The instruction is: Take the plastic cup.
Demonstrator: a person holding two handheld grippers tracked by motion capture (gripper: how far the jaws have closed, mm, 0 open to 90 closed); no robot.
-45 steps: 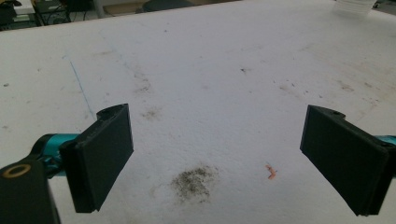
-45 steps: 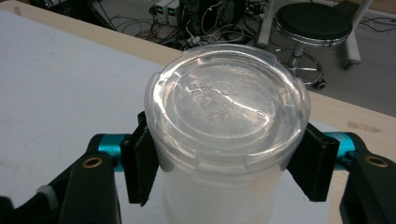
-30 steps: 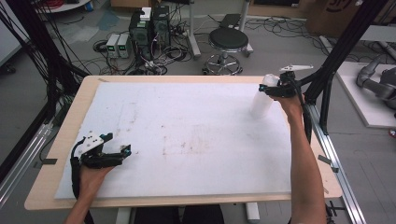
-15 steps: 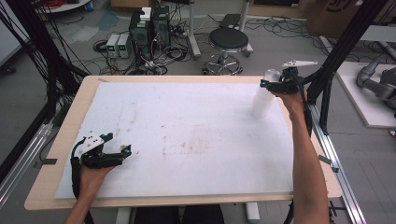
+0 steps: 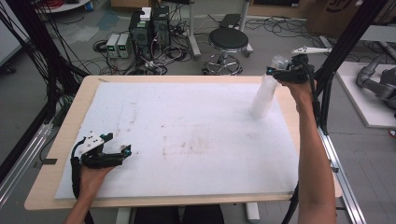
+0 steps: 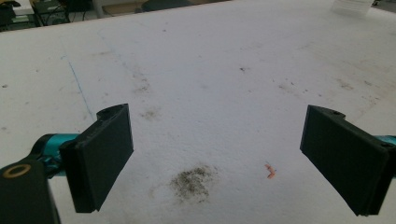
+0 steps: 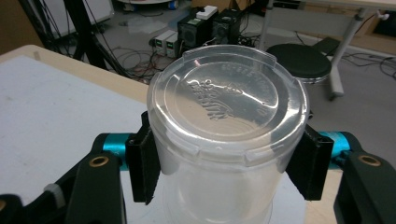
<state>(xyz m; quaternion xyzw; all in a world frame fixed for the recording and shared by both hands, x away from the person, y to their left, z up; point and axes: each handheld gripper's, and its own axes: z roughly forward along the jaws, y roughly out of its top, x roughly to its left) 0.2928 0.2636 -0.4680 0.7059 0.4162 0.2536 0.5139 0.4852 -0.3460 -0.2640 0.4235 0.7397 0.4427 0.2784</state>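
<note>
A tall stack of clear plastic cups [image 5: 263, 95] stands upside down at the far right of the white mat [image 5: 187, 130]. My right gripper [image 5: 281, 71] is at the stack's top, and its black pads [image 7: 142, 161] press on both sides of the topmost clear cup [image 7: 224, 102], whose embossed base faces up. The right gripper [image 7: 224, 158] is shut on that cup. My left gripper [image 5: 119, 143] rests low at the mat's front left. Its jaws stand wide apart over bare, stained mat, so the left gripper [image 6: 219, 154] is open with nothing between its pads.
The mat covers most of a wooden table [image 5: 70, 126]. A black frame post [image 5: 336, 60] rises just right of the right hand. Beyond the far edge are a round stool [image 5: 229, 39], computer boxes [image 5: 149, 28] and cables on the floor.
The right gripper has risen with the top cup in its grip, and the clear column under it now looks taller. The left gripper has stayed where it was.
</note>
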